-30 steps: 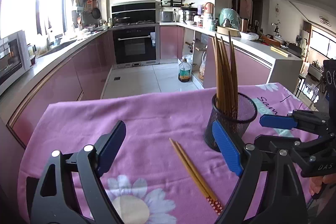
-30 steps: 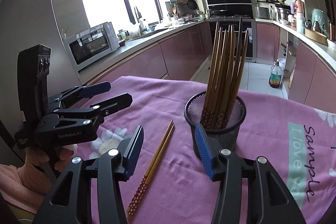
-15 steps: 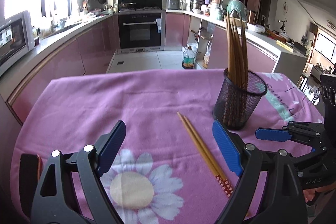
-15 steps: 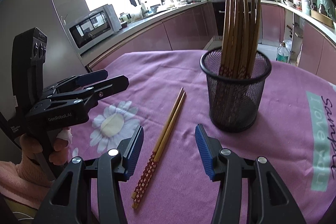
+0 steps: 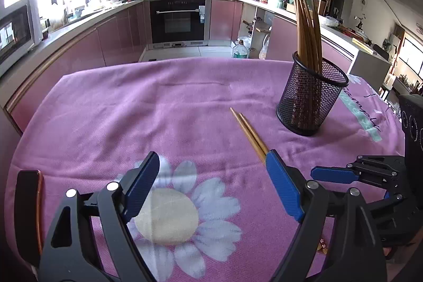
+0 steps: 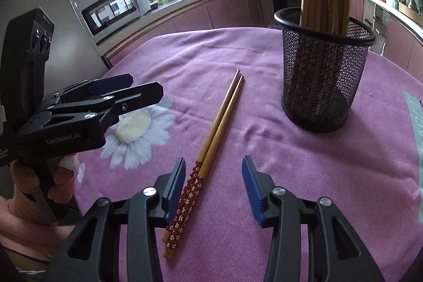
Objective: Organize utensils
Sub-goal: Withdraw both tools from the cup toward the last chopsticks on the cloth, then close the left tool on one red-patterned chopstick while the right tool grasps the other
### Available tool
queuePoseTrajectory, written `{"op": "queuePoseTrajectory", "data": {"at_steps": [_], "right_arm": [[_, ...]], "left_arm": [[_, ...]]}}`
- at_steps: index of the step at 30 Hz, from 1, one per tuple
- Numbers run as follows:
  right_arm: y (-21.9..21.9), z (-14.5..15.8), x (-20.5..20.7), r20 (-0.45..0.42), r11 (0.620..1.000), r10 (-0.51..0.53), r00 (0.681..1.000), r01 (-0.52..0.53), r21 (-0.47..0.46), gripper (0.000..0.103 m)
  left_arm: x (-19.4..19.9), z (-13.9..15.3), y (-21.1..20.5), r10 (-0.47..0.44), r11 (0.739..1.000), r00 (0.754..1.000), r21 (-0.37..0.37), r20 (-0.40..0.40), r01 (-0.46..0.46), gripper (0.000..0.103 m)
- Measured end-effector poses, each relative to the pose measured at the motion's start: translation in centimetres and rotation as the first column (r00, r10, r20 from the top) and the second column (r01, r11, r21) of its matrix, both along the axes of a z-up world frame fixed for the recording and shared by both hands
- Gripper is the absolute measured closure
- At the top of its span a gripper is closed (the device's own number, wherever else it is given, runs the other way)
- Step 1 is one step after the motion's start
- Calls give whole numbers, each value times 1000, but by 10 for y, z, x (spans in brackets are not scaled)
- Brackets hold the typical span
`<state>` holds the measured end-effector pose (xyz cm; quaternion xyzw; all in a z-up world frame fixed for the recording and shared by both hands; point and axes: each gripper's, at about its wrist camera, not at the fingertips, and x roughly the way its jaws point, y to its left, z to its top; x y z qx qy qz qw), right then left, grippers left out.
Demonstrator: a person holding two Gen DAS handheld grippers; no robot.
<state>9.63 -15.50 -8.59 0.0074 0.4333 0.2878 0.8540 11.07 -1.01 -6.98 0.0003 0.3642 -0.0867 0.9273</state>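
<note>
A pair of wooden chopsticks [image 6: 211, 142] with red flowered ends lies side by side on the purple cloth; it also shows in the left wrist view [image 5: 248, 132]. A black mesh holder [image 6: 322, 75] with several chopsticks upright in it stands to their right, and it shows in the left wrist view [image 5: 309, 99]. My right gripper [image 6: 214, 181] is open and empty, low over the flowered ends, which lie near its left finger. My left gripper [image 5: 211, 184] is open and empty above the daisy print, to the left of the chopsticks.
The table carries a purple cloth [image 5: 158, 107] with a daisy print [image 5: 169, 216]. The left gripper body [image 6: 79, 112] sits at the table's near left edge in the right wrist view. Kitchen counters and an oven [image 5: 179, 17] lie beyond the table.
Both grippers have drawn back toward me and dropped lower. The right gripper now hovers over the flowered chopstick ends. The chopsticks and holder have not moved.
</note>
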Motion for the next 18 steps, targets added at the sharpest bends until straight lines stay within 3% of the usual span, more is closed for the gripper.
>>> {"op": "queuePoseTrajectory", "data": {"at_steps": [12, 18], "right_arm": [[6, -4, -7, 25, 996, -5, 1000, 7, -86, 69], [2, -4, -3, 4, 997, -32, 999, 32, -70, 72]], "left_arm": [[2, -11, -4, -17, 1000, 1000, -1, -26, 17, 22], [5, -16, -12, -45, 999, 998, 8, -43, 45, 22]]}}
